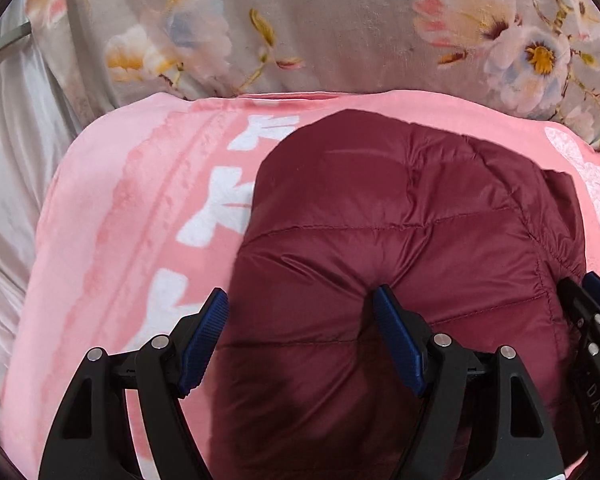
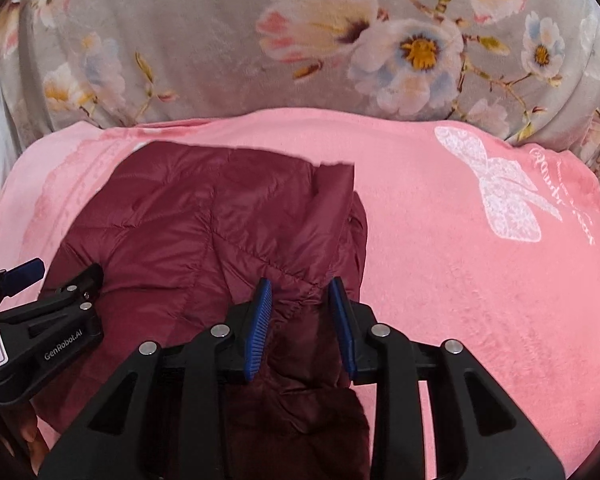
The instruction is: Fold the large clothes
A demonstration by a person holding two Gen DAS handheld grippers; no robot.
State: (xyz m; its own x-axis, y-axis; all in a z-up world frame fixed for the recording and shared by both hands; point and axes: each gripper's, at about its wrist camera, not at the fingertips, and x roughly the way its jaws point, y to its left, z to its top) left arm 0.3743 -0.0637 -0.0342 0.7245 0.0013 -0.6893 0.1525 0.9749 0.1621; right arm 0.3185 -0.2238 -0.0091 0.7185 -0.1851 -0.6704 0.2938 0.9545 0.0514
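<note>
One quilted maroon jacket [image 1: 400,232] is seen lying partly folded on a pink blanket [image 1: 120,208], filling the centre and lower right of the left wrist view and the left and lower centre of the right wrist view [image 2: 220,232]. Stitched seams and puffed panels are shown across its shiny fabric, and a darker lining is exposed at the bottom of the right wrist view.

The left gripper [image 1: 300,340] is held low over the jacket with its blue-padded fingers [image 1: 398,340] spread wide; one pad is pressed into a crease of the fabric, while the other is set over the jacket's left edge, and nothing is clamped between them. The right gripper [image 2: 302,328] is placed at the jacket's gathered edge, its fingers [image 2: 260,328] partly closed with a bunch of maroon fabric seen between them; whether the fabric is firmly pinched cannot be told. Each gripper is also caught at the side of the other's view.

The blanket [image 2: 440,260] is marked with white bows and white script at the right, and with white shapes along a paler band at the left. Beyond it, across the top of both frames, a grey floral quilt [image 1: 320,32] with pink, white and blue blossoms is spread. A pale satin sheet [image 1: 8,160] is visible at the left edge of the left wrist view.
</note>
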